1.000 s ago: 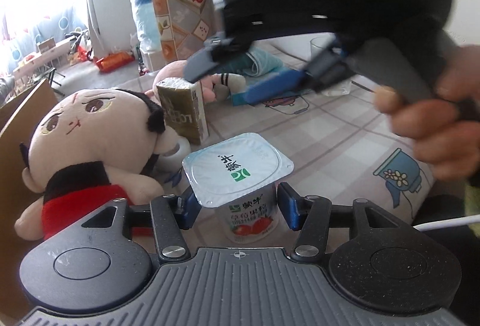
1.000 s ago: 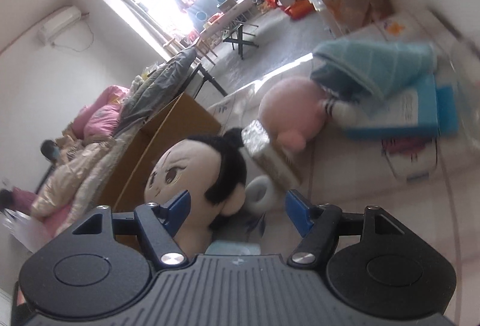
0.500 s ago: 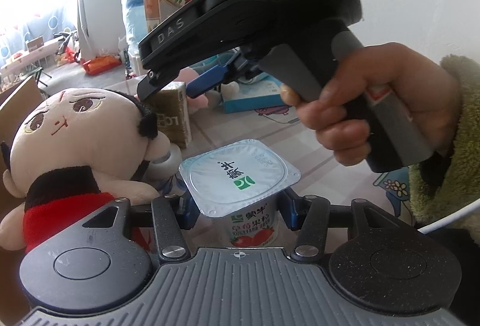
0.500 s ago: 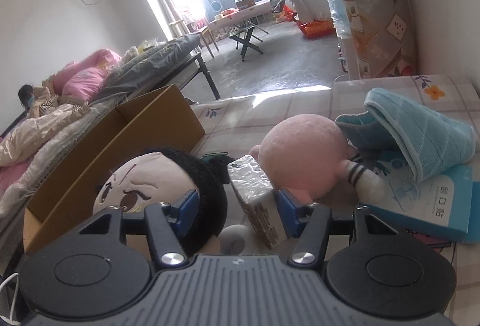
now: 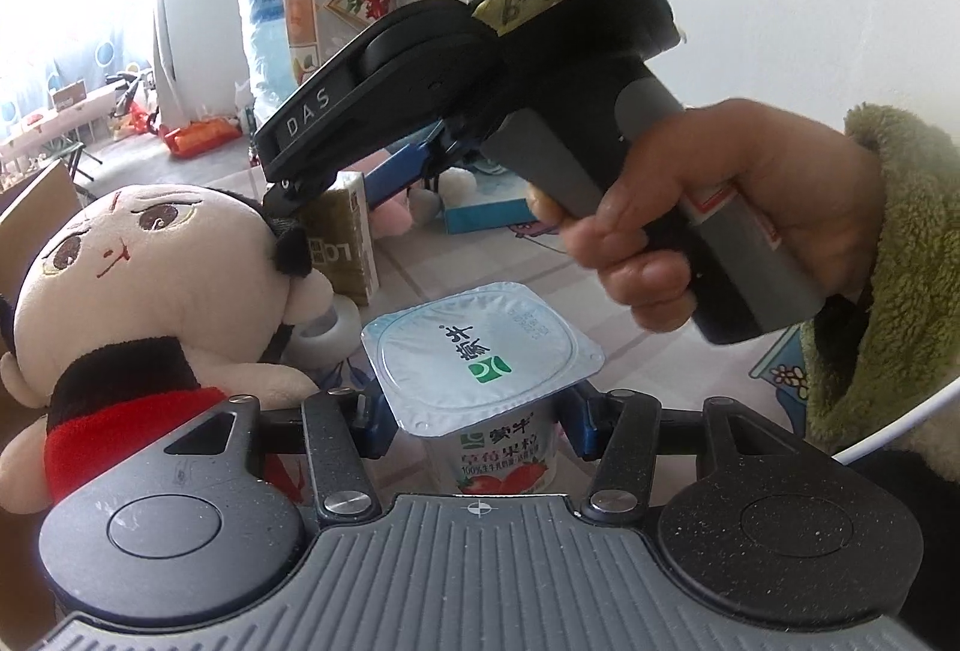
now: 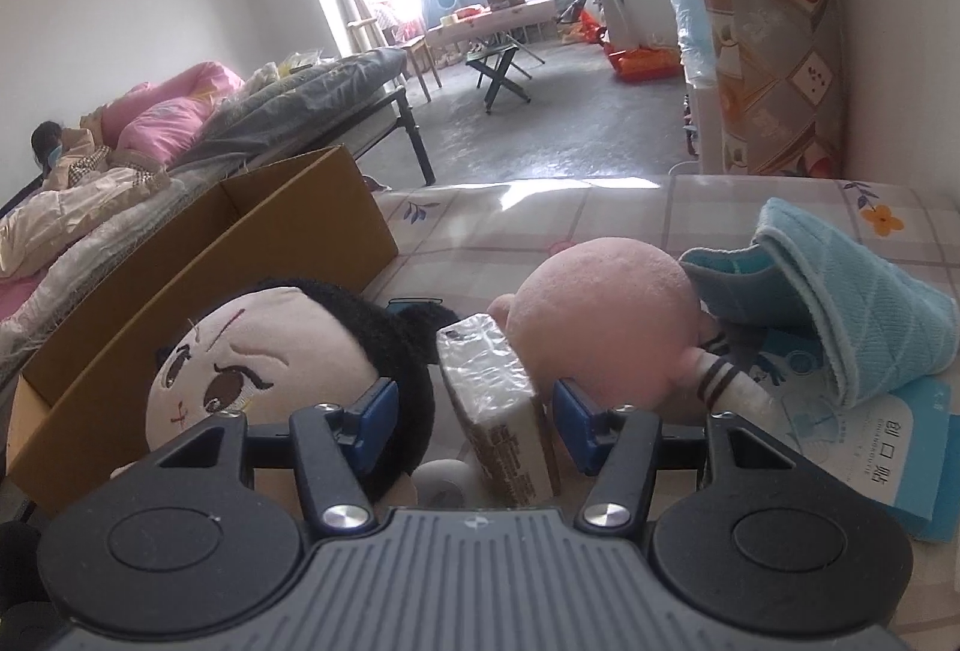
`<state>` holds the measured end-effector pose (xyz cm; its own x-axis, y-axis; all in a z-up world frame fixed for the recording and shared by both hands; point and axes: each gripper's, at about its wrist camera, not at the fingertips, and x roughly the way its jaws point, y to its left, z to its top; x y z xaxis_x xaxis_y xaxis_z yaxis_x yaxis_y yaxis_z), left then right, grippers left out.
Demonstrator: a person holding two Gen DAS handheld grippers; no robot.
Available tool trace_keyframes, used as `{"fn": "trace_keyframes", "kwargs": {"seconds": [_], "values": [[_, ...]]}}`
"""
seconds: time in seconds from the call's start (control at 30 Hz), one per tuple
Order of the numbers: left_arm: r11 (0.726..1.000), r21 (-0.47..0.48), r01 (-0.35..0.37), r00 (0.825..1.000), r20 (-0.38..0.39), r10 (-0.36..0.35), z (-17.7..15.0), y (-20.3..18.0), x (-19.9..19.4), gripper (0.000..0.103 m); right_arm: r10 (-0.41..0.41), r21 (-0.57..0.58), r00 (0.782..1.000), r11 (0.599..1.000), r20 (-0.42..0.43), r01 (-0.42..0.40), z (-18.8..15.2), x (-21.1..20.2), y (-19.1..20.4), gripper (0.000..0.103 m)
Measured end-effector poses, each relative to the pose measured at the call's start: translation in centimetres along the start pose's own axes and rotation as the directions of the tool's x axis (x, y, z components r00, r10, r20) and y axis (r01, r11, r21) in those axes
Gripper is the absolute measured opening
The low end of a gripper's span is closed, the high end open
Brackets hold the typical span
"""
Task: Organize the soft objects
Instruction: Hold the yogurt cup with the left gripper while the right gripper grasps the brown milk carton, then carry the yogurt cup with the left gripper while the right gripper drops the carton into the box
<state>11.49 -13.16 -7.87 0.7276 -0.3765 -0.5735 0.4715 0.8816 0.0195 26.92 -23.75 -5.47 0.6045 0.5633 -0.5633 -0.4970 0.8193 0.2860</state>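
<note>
Two soft dolls lie on a checked, flower-printed tabletop (image 6: pixel 600 213) among harder items. Nearest is a plush doll (image 5: pixel 150 291) with a large cream face, embroidered brown eyes, red stitched marks on the forehead, black fuzzy hair and a red and black top; it lies at the left, against an open cardboard box (image 6: pixel 198 291) at the table's edge. Farther back sits a round pink plush (image 6: pixel 606 333) with a striped limb, its side touching a folded blue quilted cloth (image 6: pixel 840 309) that rests on a blue and white packet (image 6: pixel 900 447). Between the two dolls stands a small brown carton (image 6: pixel 498 411) with a foil top, and a white tape roll (image 5: pixel 324 339) lies beside the cream doll's chin. The left gripper (image 5: pixel 474 423) has its blue pads pressed on the sides of a strawberry yogurt cup (image 5: pixel 486 369) with a pale foil lid. The right gripper (image 6: pixel 474 411), held by a hand (image 5: pixel 720 213) in a fuzzy green sleeve (image 5: pixel 888 261), has just been narrowing; the carton stands between its blue pads, with the left pad at the cream doll's black hair, and whether the pads press on anything cannot be told.
</note>
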Motion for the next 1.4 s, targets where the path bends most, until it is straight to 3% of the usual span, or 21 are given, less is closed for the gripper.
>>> {"fn": "trace_keyframes", "kwargs": {"seconds": [0.07,0.1,0.47,0.73,0.9,1.03,1.17,1.3,1.4], "values": [[1.0,-0.006,0.001,1.0,0.004,-0.001,-0.1,0.0,0.0,0.05,0.007,0.008,1.0,1.0,-0.002,-0.007,0.0,-0.1,-0.1,0.036],[1.0,-0.012,0.002,1.0,0.006,-0.002,-0.1,0.0,0.0,0.049,0.009,0.016,1.0,1.0,-0.001,-0.009,0.0,-0.2,-0.2,0.035],[0.997,-0.065,0.033,0.999,0.013,-0.032,0.2,0.6,-1.6,0.048,-0.034,0.084,0.993,0.996,0.112,0.025,-0.7,-7.4,-0.3,0.032],[0.994,-0.086,0.062,0.993,0.107,-0.052,1.2,0.7,-6.7,0.048,-0.03,0.049,0.981,0.999,0.193,0.021,-0.8,-14.5,3.4,0.032],[0.994,-0.094,0.048,0.981,0.191,-0.029,2.1,1.9,-11.3,0.048,0.024,-0.027,0.965,0.999,0.261,-0.017,0.3,-18.2,7.5,0.032],[0.992,-0.126,-0.008,0.968,0.248,0.039,3.0,4.1,-15.7,0.048,0.113,-0.087,0.947,0.992,0.302,-0.09,2.0,-19.1,11.0,0.031],[0.98,-0.166,-0.106,0.945,0.29,0.151,3.7,7.5,-19.6,0.048,0.223,-0.14,0.926,0.972,0.304,-0.188,4.3,-17.5,14.9,0.03],[0.949,-0.219,-0.226,0.912,0.293,0.285,4.3,11.5,-22.0,0.048,0.316,-0.165,0.916,0.945,0.248,-0.281,6.9,-13.5,18.9,0.03],[0.916,-0.266,-0.3,0.895,0.255,0.367,4.2,15.1,-22.4,0.048,0.35,-0.152,0.921,0.933,0.171,-0.326,8.3,-9.4,21.7,0.029]]}}
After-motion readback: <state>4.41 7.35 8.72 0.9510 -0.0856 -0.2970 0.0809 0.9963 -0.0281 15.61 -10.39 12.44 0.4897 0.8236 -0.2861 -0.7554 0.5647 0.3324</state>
